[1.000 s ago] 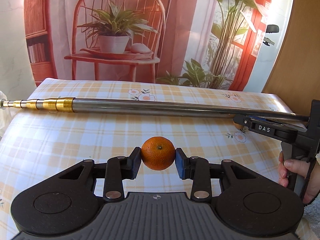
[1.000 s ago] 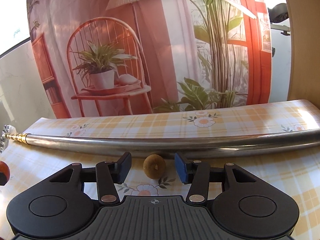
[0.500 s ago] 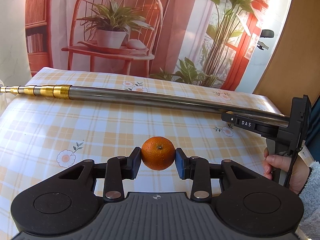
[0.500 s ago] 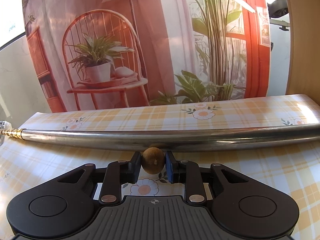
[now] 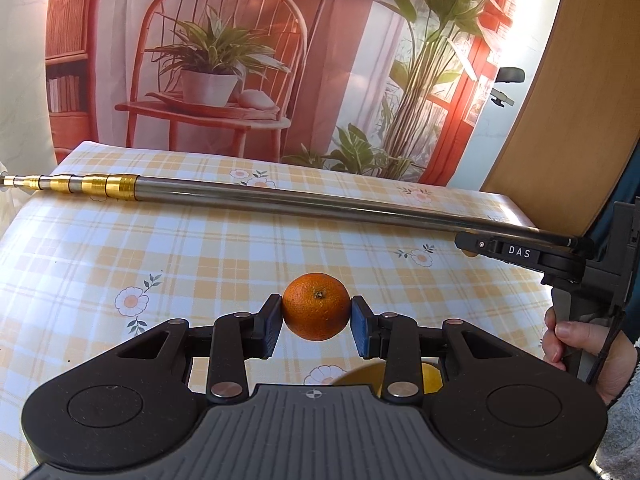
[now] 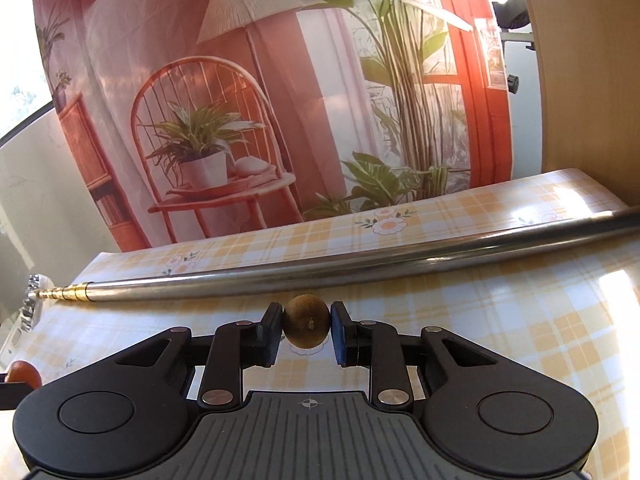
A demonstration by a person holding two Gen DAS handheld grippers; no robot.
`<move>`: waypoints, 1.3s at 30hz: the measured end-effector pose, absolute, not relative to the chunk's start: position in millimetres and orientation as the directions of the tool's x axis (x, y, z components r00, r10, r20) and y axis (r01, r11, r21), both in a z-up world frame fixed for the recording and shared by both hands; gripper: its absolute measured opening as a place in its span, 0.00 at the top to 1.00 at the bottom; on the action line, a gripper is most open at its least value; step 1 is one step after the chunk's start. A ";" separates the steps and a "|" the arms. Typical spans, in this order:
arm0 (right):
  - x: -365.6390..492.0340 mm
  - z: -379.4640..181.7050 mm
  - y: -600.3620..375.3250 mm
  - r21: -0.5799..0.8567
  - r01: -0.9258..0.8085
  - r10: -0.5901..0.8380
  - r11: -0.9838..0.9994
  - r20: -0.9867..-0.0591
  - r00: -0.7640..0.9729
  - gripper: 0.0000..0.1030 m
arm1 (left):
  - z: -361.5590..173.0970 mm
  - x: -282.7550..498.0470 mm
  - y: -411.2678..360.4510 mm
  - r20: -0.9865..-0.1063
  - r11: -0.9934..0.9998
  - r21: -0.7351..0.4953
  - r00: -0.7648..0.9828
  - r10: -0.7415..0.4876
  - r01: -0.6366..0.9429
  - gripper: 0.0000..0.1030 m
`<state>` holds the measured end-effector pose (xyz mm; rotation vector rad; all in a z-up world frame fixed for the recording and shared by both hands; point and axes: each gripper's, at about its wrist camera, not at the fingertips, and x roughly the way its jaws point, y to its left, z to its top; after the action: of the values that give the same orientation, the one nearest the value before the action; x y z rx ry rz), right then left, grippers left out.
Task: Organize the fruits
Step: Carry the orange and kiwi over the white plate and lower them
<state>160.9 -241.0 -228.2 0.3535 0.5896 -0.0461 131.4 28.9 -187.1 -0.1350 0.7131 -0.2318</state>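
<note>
My left gripper (image 5: pixel 316 320) is shut on an orange (image 5: pixel 316 306), held above the checked tablecloth (image 5: pixel 200 260). A yellow fruit (image 5: pixel 430 376) peeks out under its right finger, mostly hidden. In the right wrist view my right gripper (image 6: pixel 306 330) is shut on a small brown kiwi (image 6: pixel 306 326), lifted just in front of the steel pole (image 6: pixel 360 268). The orange (image 6: pixel 20 372) shows again at the far left edge of that view. The right gripper's body (image 5: pixel 592 268) and the hand (image 5: pixel 588 356) holding it appear at the right of the left wrist view.
A long telescopic steel pole (image 5: pixel 280 200) with a brass end (image 5: pixel 80 185) lies across the table's far side. Behind it hangs a printed backdrop (image 5: pixel 240 60) of a chair and plants. A wooden panel (image 5: pixel 568 100) stands at the right.
My right gripper closed on the kiwi and lifted it off the cloth, tilting upward. The left gripper kept hold of the orange and pulled back, bringing the yellow fruit into view.
</note>
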 end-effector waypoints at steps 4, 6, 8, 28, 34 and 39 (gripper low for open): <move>125.3 -215.1 -230.7 0.345 0.151 0.063 0.926 -0.537 0.841 0.77 | -183.7 113.3 23.4 -0.621 0.960 -0.193 0.733 -0.279 0.202 0.63; 108.7 -211.2 -225.5 0.375 0.153 0.076 0.914 -0.529 0.845 0.77 | -182.7 105.2 20.6 -0.621 0.958 -0.189 0.729 -0.287 0.216 0.63; 94.6 -208.7 -219.4 0.394 0.144 0.092 0.908 -0.522 0.848 0.77 | -182.3 96.2 18.1 -0.618 0.955 -0.184 0.728 -0.297 0.234 0.63; 24.3 -205.2 -160.4 0.362 0.017 0.195 0.932 -0.539 0.820 0.77 | -185.3 34.4 -3.1 -0.645 0.919 -0.149 0.668 -0.371 0.365 0.63; 16.5 -201.9 -155.3 0.354 0.002 0.202 0.935 -0.537 0.819 0.77 | -189.1 25.4 -8.9 -0.655 0.892 -0.156 0.632 -0.414 0.424 0.63; 12.1 -198.2 -151.2 0.341 -0.013 0.205 0.940 -0.534 0.820 0.77 | -193.0 23.7 -13.3 -0.671 0.879 -0.163 0.602 -0.432 0.448 0.63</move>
<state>12.1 -151.2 -198.2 0.3332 0.6002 0.1180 23.7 -13.3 -193.0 0.0229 0.7713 -0.5097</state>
